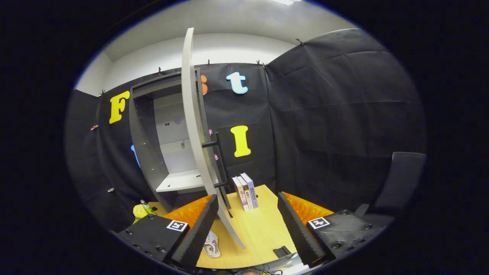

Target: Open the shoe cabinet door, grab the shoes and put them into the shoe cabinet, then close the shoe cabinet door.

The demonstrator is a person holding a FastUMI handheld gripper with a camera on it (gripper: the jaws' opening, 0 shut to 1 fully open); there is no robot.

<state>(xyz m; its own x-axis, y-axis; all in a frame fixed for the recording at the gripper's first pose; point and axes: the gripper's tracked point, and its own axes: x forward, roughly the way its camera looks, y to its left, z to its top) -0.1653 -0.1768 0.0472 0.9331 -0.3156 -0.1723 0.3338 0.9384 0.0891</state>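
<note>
standing open, the shoe cabinet shows bare shelves — hand-held gripper spread wide.

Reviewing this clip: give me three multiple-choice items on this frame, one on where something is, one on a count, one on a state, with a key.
1. Where do the books stand?
A. on the table, just right of the open door
B. inside the cabinet
C. on the floor

2. How many books stand together?
A. one
B. three
C. five

3. How is the gripper?
A. shut on the door handle
B. shut on a shoe
C. open, holding nothing

Key: 1 A, they stand upright on the wood top past the door's edge; 2 B, three spines show; 3 C, the fingers stand wide apart with bare table between.
</note>
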